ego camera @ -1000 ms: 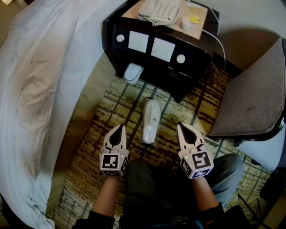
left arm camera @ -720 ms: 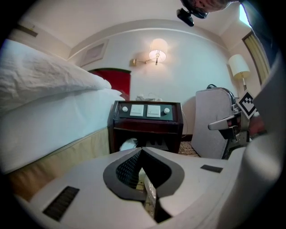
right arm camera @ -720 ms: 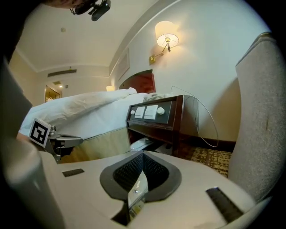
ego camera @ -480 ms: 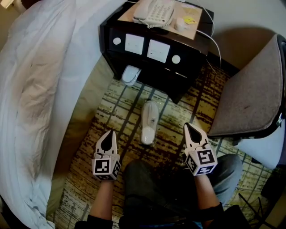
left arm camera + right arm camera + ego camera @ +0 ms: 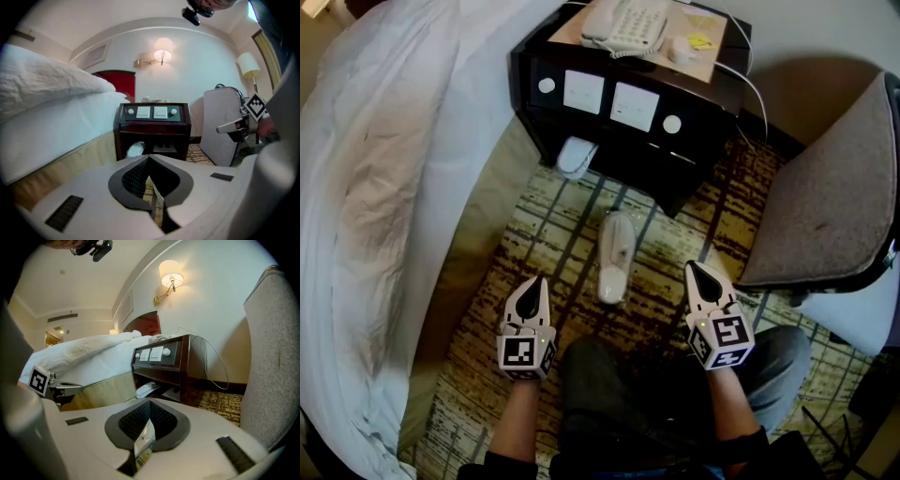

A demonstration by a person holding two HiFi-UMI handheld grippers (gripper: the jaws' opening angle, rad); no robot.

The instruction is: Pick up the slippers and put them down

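One white slipper (image 5: 615,255) lies lengthwise on the patterned carpet between the two grippers. A second white slipper (image 5: 577,156) sticks out of the dark nightstand's lower shelf, and shows as the pale slipper (image 5: 135,149) in the left gripper view and the slipper (image 5: 148,390) in the right gripper view. My left gripper (image 5: 532,287) hovers left of the near slipper, jaws shut and empty. My right gripper (image 5: 700,273) hovers to its right, also shut with nothing held. Both point toward the nightstand.
The dark nightstand (image 5: 623,131) carries a telephone (image 5: 626,25) and a cable. A white bed (image 5: 384,187) runs along the left. A grey upholstered chair (image 5: 825,206) stands at the right. The person's knees fill the bottom of the head view.
Both grippers have drawn back toward the person and spread apart from the near slipper; the left one went left and down in the picture. Since half a second ago little has moved.
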